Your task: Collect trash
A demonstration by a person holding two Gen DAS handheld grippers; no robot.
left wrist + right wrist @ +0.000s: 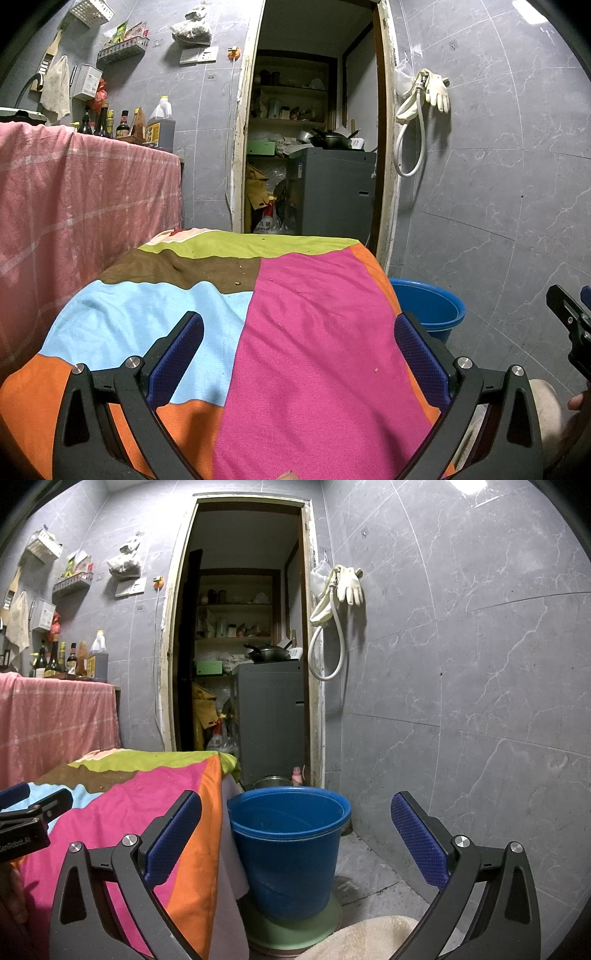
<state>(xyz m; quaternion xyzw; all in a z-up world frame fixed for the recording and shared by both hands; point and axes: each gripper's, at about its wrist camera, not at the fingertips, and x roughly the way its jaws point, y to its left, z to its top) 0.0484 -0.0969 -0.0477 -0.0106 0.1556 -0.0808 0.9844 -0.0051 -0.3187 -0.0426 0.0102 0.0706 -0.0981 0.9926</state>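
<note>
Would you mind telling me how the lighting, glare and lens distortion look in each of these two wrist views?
Left wrist view: strong fisheye bending of the doorway, dark vignette corners, and ceiling-light glare on the tiled wall. Right wrist view: the same curvature, glare on the wall top right, a dim back room, and the blue bucket sharp and evenly lit.

The blue bucket point(428, 308) is half hidden behind the patchwork tablecloth point(295, 332). The pink cloth point(74, 192) runs off the left edge. Crumbs point(237, 283) are too small to identify.
</note>
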